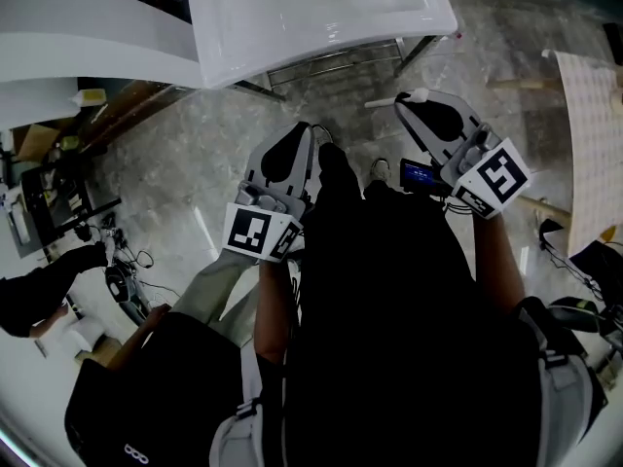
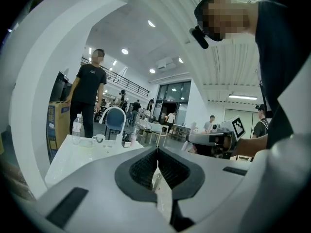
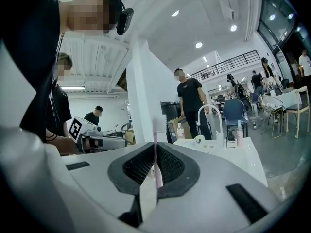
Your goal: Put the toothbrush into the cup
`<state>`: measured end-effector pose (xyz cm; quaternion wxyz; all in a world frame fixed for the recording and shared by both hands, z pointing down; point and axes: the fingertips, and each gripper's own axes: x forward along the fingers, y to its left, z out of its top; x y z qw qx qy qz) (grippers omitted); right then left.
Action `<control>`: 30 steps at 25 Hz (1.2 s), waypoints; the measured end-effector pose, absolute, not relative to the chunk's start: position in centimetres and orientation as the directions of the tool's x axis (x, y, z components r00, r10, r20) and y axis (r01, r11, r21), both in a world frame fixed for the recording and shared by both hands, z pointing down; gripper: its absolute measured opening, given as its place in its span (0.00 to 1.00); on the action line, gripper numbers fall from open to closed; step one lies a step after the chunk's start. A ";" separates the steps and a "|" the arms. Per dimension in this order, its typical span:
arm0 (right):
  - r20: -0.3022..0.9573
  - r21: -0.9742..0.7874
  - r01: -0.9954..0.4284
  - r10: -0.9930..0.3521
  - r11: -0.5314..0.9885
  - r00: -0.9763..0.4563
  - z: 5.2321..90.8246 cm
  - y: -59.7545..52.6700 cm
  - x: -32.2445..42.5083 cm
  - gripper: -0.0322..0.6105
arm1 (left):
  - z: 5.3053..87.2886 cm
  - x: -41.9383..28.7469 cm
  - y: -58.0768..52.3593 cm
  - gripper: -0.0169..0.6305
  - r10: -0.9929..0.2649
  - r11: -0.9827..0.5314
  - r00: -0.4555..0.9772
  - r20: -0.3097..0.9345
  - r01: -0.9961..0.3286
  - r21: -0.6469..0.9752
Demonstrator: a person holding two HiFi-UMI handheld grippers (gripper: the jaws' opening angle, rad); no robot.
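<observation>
right gripper (image 3: 156, 147) fills the bottom of its own view, and its jaws are nearly together, pinching the toothbrush (image 3: 156, 152) by its thin pinkish stem. left gripper (image 2: 158, 152) has its pads meeting at the tips with nothing i can see between them. the cup (image 3: 198, 140) sits right of centre in the right gripper view, on the white sink top (image 3: 245, 152) beside the curved faucet (image 3: 210, 114) and a bottle (image 3: 181, 130), well apart from the jaws.

my worry is the grip. it is a slim stem held in a narrow pinch, so i judge it can pivot or slide if the lower end catches the cup's rim. the faucet arches close over the cup, so a high approach may hit it, and a sideways nudge could tip the cup.

the toothbrush's long axis runs straight up and down the frame, across the jaws. its wider, blurred end points up, and i cannot see how much hangs below.
</observation>
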<state>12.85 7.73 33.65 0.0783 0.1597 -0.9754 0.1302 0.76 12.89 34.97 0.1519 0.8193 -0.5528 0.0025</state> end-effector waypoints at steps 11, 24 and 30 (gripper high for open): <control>0.178 -0.176 -0.387 -0.357 0.905 -0.917 31.5 1.8 2.2 0.10 | 34.3 -8.8 6.0 0.05 -0.883 -0.414 0.448 0.138 -0.883 0.220; 0.204 -0.197 -0.435 -0.397 0.879 -0.895 32.6 -4.8 -0.5 0.10 | 36.2 -11.6 -0.3 0.04 -0.853 -0.447 0.500 0.151 -0.849 0.282; 0.187 -0.208 -0.408 -0.374 0.889 -0.909 33.0 -6.4 0.2 0.10 | 36.0 -11.2 -1.3 0.05 -0.865 -0.424 0.475 0.163 -0.864 0.272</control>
